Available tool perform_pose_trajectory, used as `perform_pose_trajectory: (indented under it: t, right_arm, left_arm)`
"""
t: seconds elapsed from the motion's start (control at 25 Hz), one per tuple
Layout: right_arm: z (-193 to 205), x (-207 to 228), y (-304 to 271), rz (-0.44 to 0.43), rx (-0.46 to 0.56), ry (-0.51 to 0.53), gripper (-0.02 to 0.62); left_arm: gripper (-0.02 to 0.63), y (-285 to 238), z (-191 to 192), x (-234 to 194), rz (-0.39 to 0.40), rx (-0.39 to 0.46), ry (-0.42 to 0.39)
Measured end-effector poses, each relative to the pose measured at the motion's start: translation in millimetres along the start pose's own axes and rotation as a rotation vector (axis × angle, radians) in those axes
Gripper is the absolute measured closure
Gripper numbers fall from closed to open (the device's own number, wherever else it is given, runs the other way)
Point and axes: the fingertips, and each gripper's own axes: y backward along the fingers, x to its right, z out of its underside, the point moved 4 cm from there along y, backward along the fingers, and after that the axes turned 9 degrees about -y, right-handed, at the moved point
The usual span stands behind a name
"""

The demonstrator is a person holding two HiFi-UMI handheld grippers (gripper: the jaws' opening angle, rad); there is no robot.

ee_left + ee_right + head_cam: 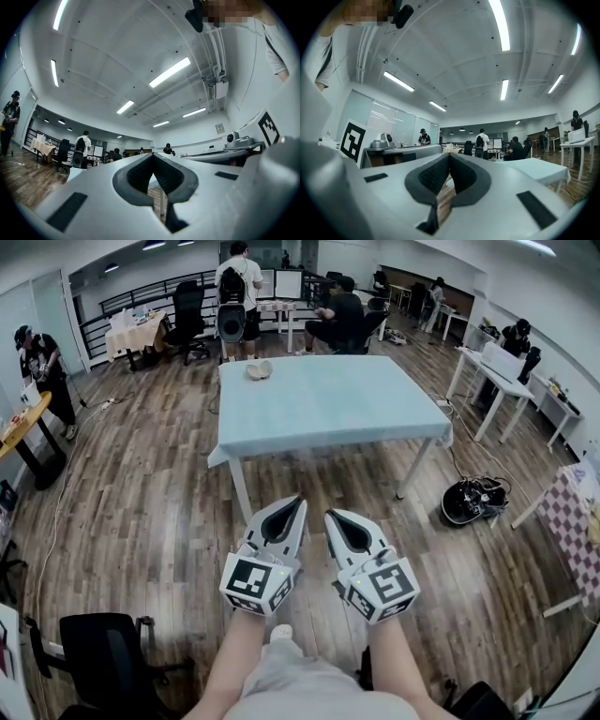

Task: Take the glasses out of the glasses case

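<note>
Beige rounded glasses case (pixel 258 369) lies near the far edge of the pale blue table (pixel 328 409), well apart from the grey left gripper (pixel 299 502) and right gripper (pixel 330 515), both pinched closed on nothing, likely idle until within reach

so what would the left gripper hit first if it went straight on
Probably the near edge of the blue table; nothing stands between it and the left gripper, though depth is unclear.
</note>
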Motion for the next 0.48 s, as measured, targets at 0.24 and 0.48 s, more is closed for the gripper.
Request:
perform_pose_trajectory:
  t: [0.24, 0.48]
  right_arm:
    - [2, 11, -41, 0.002, -0.007, -0.004, 0.588]
    - [6, 20, -81, 0.01, -0.016, -0.012, 0.588]
  left_arm:
    - [0.597, -23, 11, -38, 0.0, -0.002, 0.009]
    - [0.597, -43, 22, -72, 0.015, -0.014, 0.014]
